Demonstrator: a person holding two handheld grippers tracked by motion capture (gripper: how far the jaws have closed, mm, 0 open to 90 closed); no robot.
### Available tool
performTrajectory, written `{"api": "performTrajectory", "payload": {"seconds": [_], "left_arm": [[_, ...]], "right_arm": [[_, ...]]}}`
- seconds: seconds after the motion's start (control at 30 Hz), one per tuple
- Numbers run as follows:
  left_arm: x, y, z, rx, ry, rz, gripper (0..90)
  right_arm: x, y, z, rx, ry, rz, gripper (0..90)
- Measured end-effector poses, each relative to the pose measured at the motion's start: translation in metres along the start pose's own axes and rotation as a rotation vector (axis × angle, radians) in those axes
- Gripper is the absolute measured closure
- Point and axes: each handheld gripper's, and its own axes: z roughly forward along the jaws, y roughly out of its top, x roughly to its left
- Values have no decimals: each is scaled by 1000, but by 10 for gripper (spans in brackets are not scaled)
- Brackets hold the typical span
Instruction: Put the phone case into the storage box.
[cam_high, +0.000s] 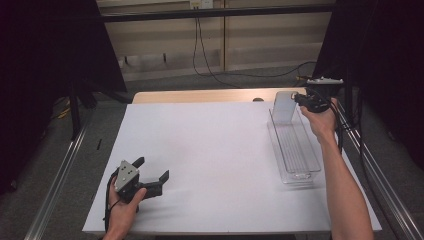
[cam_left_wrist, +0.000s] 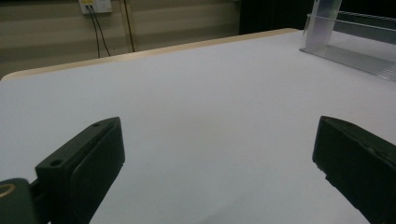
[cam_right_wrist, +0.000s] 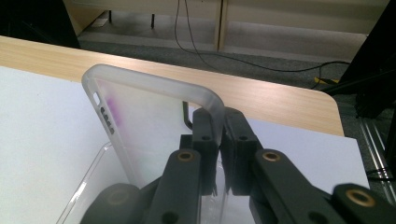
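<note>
The right gripper (cam_high: 299, 98) is at the far right of the table (cam_high: 215, 150), its jaws clamped on the edge of a clear phone case (cam_high: 283, 106). In the right gripper view the phone case (cam_right_wrist: 140, 121) stands upright with its frosted rim pinched between the two black jaws; a faint purple tint shows near its side cut-outs. The case stands at the far end of a clear plastic tray (cam_high: 295, 150) that runs near to far along the right side of the white table top. The left gripper (cam_high: 152, 172) rests at the near left, well apart from the tray, its jaws spread wide with nothing between them. No brand, label or writing can be read on the case, the tray or the grippers
</note>
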Motion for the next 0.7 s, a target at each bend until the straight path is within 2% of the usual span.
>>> {"api": "performTrajectory", "payload": {"seconds": [0.33,0.7], "left_arm": [[0,0,0,0,0,0,24],[-1,0,0,-2,0,0,24]], "right_arm": [[-1,-1,1,9,-6,11,812],[-2,0,-1,-5,-4,27,773]]}}
